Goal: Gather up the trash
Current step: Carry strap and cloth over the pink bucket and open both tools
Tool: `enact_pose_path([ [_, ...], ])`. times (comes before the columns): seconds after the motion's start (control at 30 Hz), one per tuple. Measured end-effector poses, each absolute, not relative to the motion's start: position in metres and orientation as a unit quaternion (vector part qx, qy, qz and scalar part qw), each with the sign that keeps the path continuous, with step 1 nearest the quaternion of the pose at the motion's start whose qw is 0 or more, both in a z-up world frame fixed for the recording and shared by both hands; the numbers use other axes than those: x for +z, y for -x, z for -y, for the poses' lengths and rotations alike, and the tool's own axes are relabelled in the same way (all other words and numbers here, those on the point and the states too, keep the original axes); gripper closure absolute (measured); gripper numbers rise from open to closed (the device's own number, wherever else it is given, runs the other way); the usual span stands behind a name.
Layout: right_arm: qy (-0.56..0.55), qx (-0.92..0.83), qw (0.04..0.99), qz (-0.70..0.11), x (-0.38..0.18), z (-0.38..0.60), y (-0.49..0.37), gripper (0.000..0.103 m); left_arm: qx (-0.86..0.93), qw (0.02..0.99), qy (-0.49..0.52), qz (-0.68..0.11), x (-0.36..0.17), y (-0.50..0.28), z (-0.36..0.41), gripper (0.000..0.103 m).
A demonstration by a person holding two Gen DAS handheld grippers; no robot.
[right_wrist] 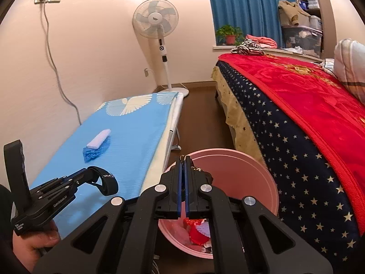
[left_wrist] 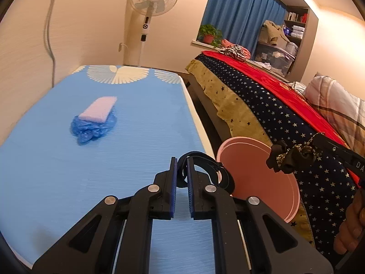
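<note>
The black left gripper (left_wrist: 181,163), with blue-padded jaws nearly together, pinches a looped black strap (left_wrist: 205,171). The black right gripper (right_wrist: 183,159), jaws fully together, clamps a black gold-flecked scrunchie (left_wrist: 289,157).

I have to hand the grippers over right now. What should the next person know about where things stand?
Left gripper: shut on a black strap, at the table's edge beside the pink bin.
Right gripper: shut on a black scrunchie, above the bin.
Done: some red and white trash is already in the bin.
Left: drop both items in, then collect the white pad and the blue plastic under it from the table.
</note>
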State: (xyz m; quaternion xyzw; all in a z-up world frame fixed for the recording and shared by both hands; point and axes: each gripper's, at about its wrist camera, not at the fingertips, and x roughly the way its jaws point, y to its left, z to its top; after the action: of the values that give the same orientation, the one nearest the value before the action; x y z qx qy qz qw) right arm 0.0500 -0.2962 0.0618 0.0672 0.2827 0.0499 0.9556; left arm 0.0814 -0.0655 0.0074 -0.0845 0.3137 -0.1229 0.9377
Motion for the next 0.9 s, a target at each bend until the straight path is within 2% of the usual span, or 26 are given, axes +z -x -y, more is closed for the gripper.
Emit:
enact_pose_path([
  [0.9,-0.078,0.001,0.954,-0.291,0.05,0.34,-0.056,0.101,-0.171,0.928,0.07,-0.324,0.0,-0.092,0.119,0.095],
])
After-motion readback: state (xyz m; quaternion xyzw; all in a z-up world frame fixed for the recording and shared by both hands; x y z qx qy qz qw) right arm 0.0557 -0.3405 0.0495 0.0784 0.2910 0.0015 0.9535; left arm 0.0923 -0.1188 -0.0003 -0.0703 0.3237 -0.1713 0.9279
